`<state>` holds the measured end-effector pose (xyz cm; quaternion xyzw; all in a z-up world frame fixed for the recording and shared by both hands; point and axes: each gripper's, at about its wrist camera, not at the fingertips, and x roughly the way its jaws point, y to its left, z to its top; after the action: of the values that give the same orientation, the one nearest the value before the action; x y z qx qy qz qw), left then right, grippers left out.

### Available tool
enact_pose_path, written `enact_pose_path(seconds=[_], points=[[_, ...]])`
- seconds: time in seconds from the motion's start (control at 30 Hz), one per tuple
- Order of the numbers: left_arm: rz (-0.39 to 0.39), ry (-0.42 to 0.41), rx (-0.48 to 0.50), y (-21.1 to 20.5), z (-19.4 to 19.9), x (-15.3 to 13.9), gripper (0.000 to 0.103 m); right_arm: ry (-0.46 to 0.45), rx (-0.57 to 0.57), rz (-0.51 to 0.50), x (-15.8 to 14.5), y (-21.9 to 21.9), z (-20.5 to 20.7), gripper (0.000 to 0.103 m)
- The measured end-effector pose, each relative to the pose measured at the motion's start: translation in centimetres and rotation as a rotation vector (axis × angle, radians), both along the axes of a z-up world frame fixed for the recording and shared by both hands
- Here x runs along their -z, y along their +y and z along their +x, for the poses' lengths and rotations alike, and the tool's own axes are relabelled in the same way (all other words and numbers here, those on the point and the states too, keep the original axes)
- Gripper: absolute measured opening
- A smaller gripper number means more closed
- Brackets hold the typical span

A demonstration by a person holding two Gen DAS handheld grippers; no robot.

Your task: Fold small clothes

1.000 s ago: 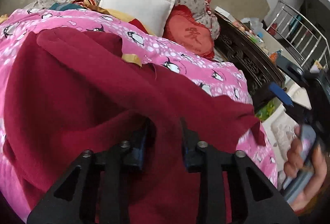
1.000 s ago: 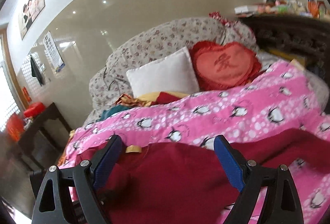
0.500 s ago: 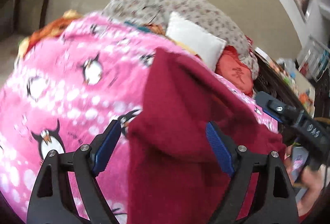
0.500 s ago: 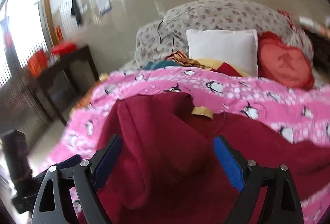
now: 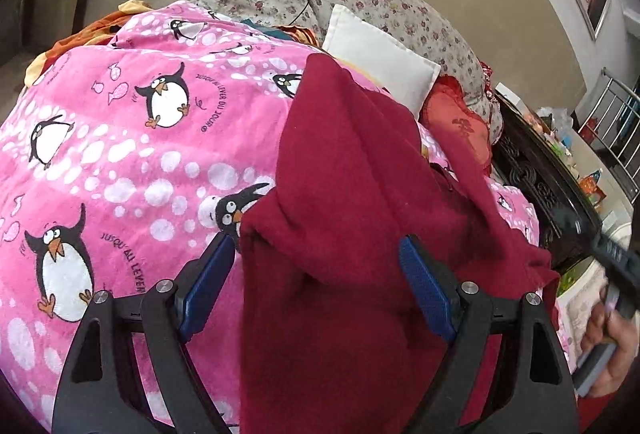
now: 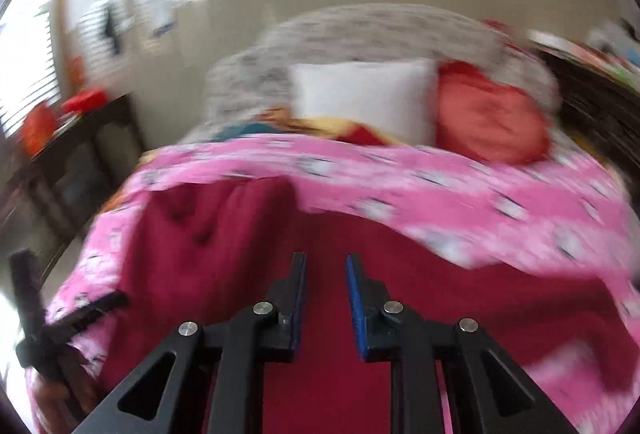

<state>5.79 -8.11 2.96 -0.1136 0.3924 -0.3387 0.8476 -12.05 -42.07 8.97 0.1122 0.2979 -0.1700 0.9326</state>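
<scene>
Garment: the dark red garment lies on the pink penguin blanket, one side already turned over onto itself, so a long fold ridge runs up the middle toward the white pillow.

Left gripper: and there it goes, the left gripper has let go! A second ago its jaws were pinched on red cloth; now they stand wide, blue pads either side of the folded edge and clear of it, the cloth simply lying between them.

Right gripper: the right gripper is on the move, its whole view smeared with blur. Half a second ago its jaws gaped wide over the garment; now they are closing, only a narrow gap left, red fabric directly beneath and between the fingers. Whether the pads have bitten on cloth yet, I cannot tell.

What changed: the grip looks to be passing from left to right, one side laid down and released.

What it means: my read is that the first fold is placed and the right side is being taken for the next one.

Watch for: this fabric looks soft and thick, so a shallow pinch may catch only the top layer and drag the finished fold open.

Person: a hand shows at the left view's right edge.
</scene>
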Motion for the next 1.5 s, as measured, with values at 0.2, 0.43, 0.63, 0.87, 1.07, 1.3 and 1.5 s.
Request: enact_pose_path(seconds=[0.2,0.43,0.63,0.87,1.07,1.3,1.5], points=[[0.020,0.003,0.000,-0.7,-0.1,0.4,0.085,-0.027,-0.003,0.115,0.3,-2.1,-2.3,0.061],[0.045,-0.024,0.017,-0.9,-0.6,0.6,0.085,0.139,-0.151,-0.006,1.3,5.3,11.4,0.078],[0.021,0.007,0.032,-0.7,0.3,1.1,0.085,0.316,-0.122,0.027,6.1,3.2,19.3,0.030],[-0.015,0.011,0.013,0.2,0.3,0.7,0.084,0.054,-0.223,-0.036,-1.5,2.5,6.4,0.014],[-0.006,-0.005,0.006,0.2,0.0,0.6,0.085,0.185,-0.112,-0.020,1.2,-1.4,-3.0,0.071],[-0.001,-0.002,0.001,0.1,0.0,0.8,0.085,0.048,-0.064,-0.002,-1.6,-2.2,-4.9,0.071],[-0.002,-0.005,-0.016,1.0,0.2,0.5,0.085,-0.018,-0.458,0.014,-2.3,7.2,7.3,0.071]])
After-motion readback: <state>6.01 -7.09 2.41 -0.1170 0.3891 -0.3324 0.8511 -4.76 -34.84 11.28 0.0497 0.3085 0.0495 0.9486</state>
